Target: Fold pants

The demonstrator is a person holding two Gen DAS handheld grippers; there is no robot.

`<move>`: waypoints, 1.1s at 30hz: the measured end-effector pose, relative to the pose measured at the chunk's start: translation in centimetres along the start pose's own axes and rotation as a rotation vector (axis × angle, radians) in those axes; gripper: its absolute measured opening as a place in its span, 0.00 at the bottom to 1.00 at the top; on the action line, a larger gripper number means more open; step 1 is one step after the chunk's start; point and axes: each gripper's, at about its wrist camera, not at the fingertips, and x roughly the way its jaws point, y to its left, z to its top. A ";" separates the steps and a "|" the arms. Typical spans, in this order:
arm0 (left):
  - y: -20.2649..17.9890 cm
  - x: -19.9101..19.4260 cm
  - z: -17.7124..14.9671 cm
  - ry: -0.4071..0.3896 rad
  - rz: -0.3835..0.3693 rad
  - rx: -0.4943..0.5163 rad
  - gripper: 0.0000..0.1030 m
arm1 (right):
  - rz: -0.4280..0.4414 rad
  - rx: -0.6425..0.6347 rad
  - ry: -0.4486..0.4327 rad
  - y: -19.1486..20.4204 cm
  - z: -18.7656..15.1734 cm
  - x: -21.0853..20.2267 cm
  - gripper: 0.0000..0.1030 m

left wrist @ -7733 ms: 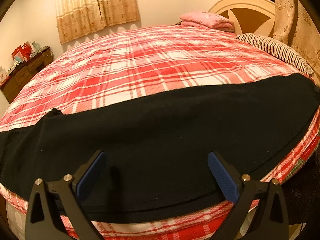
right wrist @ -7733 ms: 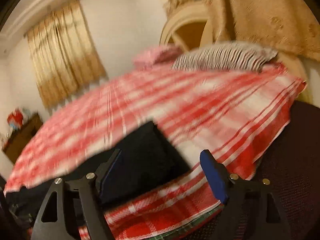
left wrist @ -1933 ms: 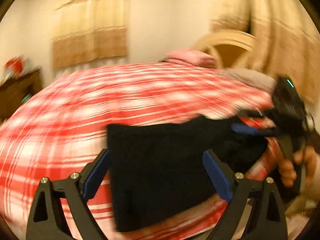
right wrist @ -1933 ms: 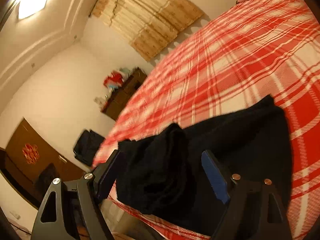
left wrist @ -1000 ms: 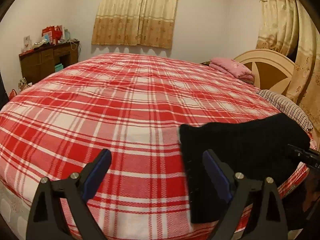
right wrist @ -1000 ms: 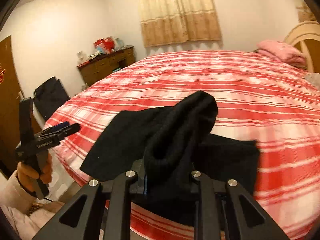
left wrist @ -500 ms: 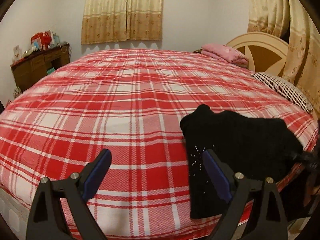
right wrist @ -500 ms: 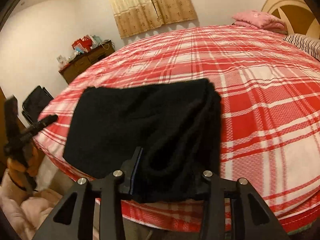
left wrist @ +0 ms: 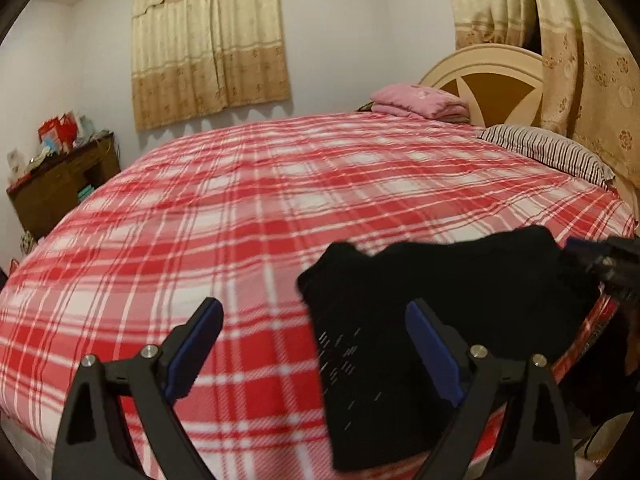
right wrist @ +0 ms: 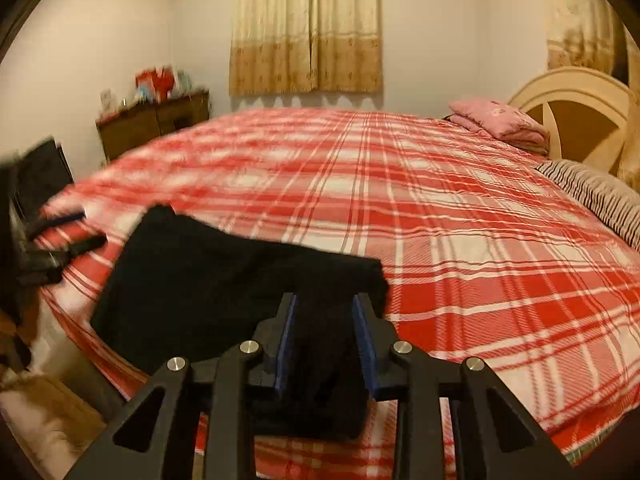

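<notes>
Black, soft knit pants, folded into a thick limp bundle, lie at the near edge of the red plaid bedspread. Right gripper, jaws closing, pinches one bunched end; left gripper is spread, empty. Best gripped at layered edges. Underlayers hidden; lint specks perhaps.
</notes>
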 end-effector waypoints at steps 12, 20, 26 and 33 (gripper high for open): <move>-0.1 8.6 -0.2 0.173 0.056 -0.162 1.00 | 0.061 0.086 0.022 -1.2 0.1 5.1 0.30; 0.2 9.1 -0.7 0.145 0.020 -0.196 1.00 | 0.045 0.036 -0.009 -0.6 0.4 5.5 0.31; 0.5 9.7 -0.5 0.148 0.007 -0.196 1.00 | 0.071 0.005 -0.072 -0.3 0.6 1.2 0.31; 0.4 9.5 -0.8 0.133 0.014 -0.202 1.00 | 0.126 -0.040 0.015 1.2 -3.6 -1.0 0.35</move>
